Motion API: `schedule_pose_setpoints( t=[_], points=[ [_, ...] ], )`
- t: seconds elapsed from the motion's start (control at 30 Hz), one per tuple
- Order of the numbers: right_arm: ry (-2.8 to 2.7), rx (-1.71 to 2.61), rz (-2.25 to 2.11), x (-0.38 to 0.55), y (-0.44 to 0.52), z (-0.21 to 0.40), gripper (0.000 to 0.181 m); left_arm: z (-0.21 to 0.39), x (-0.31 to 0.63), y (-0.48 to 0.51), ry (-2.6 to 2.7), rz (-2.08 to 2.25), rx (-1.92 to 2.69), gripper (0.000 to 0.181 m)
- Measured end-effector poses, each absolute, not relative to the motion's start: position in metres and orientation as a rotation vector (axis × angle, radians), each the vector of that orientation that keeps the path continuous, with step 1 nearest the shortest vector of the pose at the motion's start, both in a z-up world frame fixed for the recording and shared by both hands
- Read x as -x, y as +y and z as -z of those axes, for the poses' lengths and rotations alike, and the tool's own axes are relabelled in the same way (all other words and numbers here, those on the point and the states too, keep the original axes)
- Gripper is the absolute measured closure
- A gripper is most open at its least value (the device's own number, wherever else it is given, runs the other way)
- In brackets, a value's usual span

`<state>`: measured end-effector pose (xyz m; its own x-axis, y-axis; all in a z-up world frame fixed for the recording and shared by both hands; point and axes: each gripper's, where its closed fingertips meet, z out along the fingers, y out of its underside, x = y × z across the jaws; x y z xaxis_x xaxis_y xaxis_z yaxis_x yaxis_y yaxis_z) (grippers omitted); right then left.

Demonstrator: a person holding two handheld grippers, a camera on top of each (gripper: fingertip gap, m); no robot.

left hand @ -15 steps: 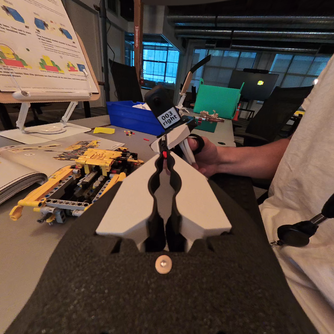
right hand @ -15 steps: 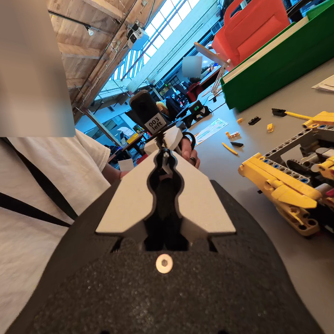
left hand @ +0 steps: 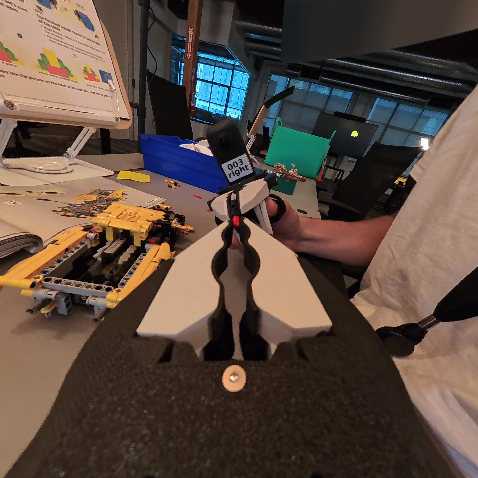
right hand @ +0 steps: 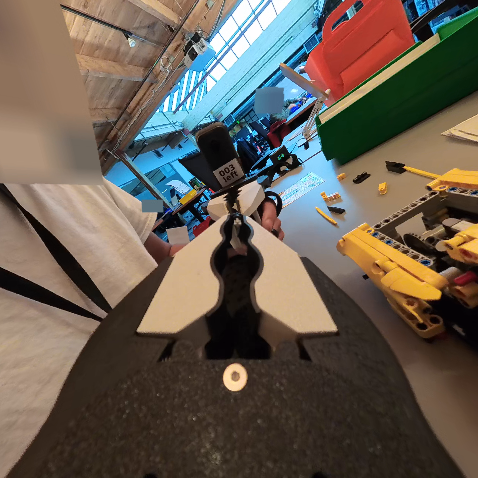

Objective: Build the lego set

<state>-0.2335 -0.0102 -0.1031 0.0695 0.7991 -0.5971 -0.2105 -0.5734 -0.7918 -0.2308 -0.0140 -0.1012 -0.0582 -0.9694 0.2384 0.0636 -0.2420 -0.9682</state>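
On the grey table (left hand: 31, 362), at the left of the left wrist view, the lego model (left hand: 103, 253) lies flat beside an open booklet (left hand: 23, 227). Its long yellow beams run aslant, away from the near edge. Right of it the left tongs (left hand: 234, 227) hang in the air, pressed nearly together. Their tips seem to nip a small red piece (left hand: 234, 219). The right tongs (left hand: 231, 205) meet them tip to tip, with the person's hand (left hand: 282, 222) behind.

The coming move, by my reading, is a mating of two small parts in the air. It turns on the two pairs of tongs pointing straight at each other along one line. The model lies off to the side of that line, and I cannot say which hand is nearer to it.

The right wrist view shows a pale grey piece (right hand: 237, 236) pinched lengthwise in the right tongs' own tips, hidden from the other camera, but no red piece. To its right lie loose bits (right hand: 329, 196) and the model.
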Motion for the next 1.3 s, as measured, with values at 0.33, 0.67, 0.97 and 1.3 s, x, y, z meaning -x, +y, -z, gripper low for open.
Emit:
schedule_pose_setpoints(
  t=[0.33,0.67,0.97,1.3],
  points=[
    [-0.606,1.567,-1.609,0.232,-0.011,0.104,0.175,0.101,0.232,-0.015,1.064,1.459,1.303,0.178],
    [-0.642,1.562,-1.619,0.236,-0.018,0.104,0.175,0.100,0.233,-0.020,1.096,1.464,1.267,0.178],
    [-0.642,1.575,-1.589,0.234,-0.015,0.106,0.175,0.103,0.231,-0.018,1.095,1.438,1.290,0.178],
    [-0.667,1.558,-1.587,0.234,-0.019,0.105,0.175,0.102,0.230,-0.022,1.105,1.435,1.264,0.178]
  ],
)
